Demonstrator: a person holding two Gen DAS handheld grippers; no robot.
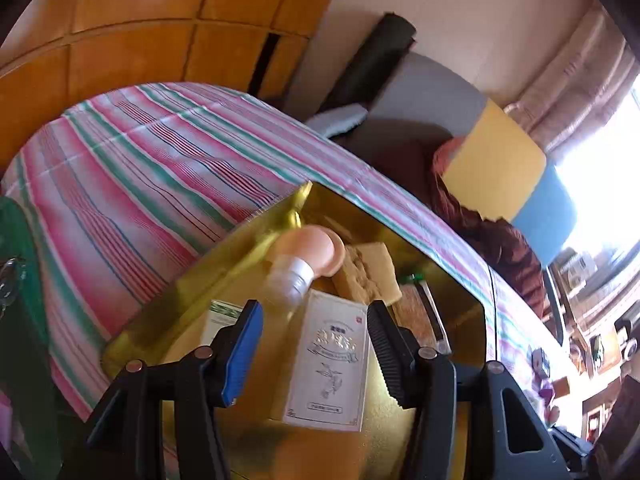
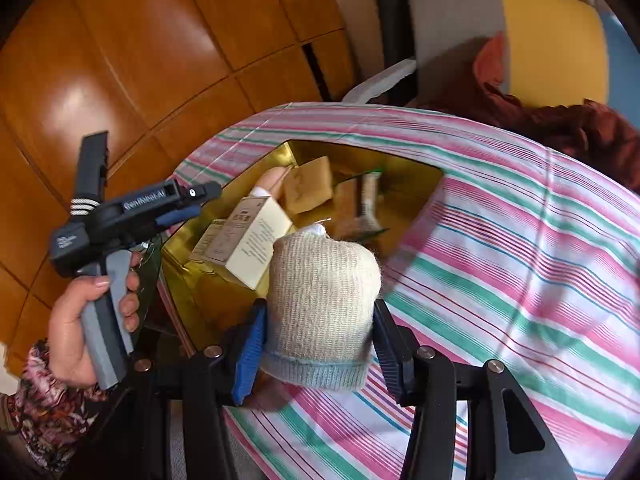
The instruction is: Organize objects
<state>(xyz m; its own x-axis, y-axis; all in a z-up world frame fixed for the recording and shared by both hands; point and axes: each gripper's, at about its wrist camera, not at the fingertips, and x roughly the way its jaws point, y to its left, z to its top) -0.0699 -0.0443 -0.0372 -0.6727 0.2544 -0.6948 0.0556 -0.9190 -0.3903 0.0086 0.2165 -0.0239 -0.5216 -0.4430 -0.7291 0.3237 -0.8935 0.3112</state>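
Observation:
A gold box [image 1: 248, 248] [image 2: 408, 164] lies open on the striped tablecloth. In it are a white carton [image 1: 328, 360] [image 2: 260, 240], a bottle with a peach cap [image 1: 308, 256], a tan sponge block [image 1: 368, 276] [image 2: 308, 184] and a packet [image 2: 368, 200]. My left gripper [image 1: 316, 352] is open and empty, hovering over the carton; it also shows in the right wrist view [image 2: 192, 204]. My right gripper [image 2: 318, 344] is shut on a rolled knitted sock [image 2: 324, 292] just above the cloth at the box's near edge.
The striped tablecloth [image 1: 132, 184] [image 2: 520, 248] covers the table. A chair with grey, yellow and blue cushions [image 1: 496, 160] [image 2: 552, 40] and a rust cloth stands behind. Wooden cabinets [image 2: 140, 60] are at left. A green object [image 1: 16, 240] lies at the left edge.

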